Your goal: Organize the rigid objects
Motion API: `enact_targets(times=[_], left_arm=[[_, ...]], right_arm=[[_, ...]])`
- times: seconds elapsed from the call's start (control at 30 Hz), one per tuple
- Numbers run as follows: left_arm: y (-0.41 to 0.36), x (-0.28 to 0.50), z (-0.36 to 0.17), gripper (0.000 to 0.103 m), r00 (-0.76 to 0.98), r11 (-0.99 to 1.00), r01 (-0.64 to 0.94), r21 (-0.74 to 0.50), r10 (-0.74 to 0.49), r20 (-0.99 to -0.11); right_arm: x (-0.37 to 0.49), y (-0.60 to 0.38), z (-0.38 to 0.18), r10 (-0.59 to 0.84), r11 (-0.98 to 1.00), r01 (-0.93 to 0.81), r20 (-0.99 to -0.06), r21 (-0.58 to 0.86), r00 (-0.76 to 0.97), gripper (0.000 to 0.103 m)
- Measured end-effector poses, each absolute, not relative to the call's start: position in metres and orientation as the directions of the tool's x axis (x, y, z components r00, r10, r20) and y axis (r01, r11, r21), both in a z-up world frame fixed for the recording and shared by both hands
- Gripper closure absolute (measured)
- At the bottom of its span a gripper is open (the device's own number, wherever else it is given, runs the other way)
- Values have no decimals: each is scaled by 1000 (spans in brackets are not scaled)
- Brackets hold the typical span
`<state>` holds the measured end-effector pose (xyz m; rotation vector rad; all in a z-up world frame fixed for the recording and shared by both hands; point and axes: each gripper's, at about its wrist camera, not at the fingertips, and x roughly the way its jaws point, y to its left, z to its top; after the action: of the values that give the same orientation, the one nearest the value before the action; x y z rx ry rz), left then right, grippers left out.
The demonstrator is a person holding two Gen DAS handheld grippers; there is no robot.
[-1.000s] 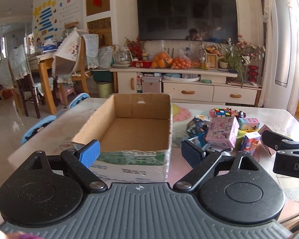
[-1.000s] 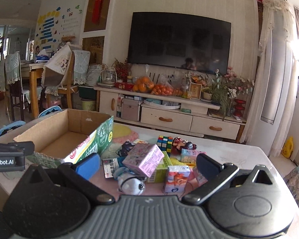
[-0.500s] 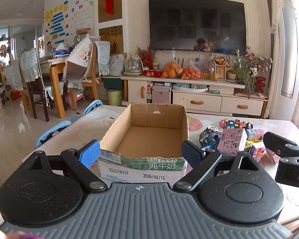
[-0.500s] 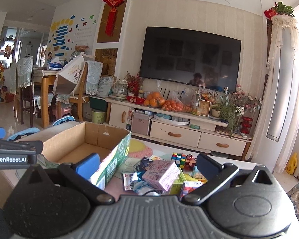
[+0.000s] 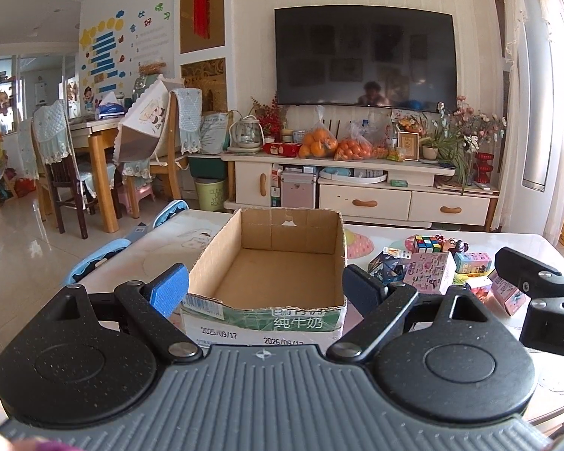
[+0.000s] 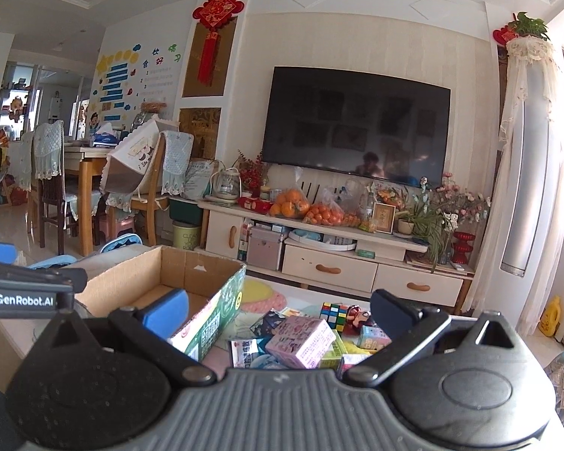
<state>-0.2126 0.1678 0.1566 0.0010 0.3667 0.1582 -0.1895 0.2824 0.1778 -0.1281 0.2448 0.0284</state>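
We are holding the left tongs (image 5: 266, 290) spread wide and gripping nothing, facing the open cardboard box (image 5: 278, 263) sitting on the tabletop (image 5: 522, 240). Right of the box, a pink carton (image 6: 300, 340), a Rubik's cube (image 6: 334, 314) and other small boxes are lying clustered. The right tongs (image 6: 278, 310) are hanging wide apart above them, gripping nothing.

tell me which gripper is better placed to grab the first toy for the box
Right. The right gripper is open and faces the pink box and Rubik's cube. The left gripper frames the empty cardboard box instead.
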Motion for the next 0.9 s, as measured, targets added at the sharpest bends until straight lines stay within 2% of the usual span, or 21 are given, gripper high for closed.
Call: enact_targets(times=[0.23, 0.5, 0.77, 0.9], left_arm=[[160, -210, 148, 0, 934, 996, -89, 6, 86, -346], [125, -184, 130, 0, 930, 995, 96, 19, -82, -359], [83, -127, 108, 0, 872, 951, 306, 35, -265, -412], [66, -100, 95, 0, 848, 934, 354, 54, -296, -439]], right_arm=[[-188, 260, 145, -35, 989, -7, -285, -146, 958, 1], [-173, 212, 110, -76, 994, 44, -338, -102, 938, 1], [-142, 162, 70, -200, 977, 148, -407, -155, 891, 1], [-123, 138, 56, -233, 971, 185, -441, -149, 867, 1]])
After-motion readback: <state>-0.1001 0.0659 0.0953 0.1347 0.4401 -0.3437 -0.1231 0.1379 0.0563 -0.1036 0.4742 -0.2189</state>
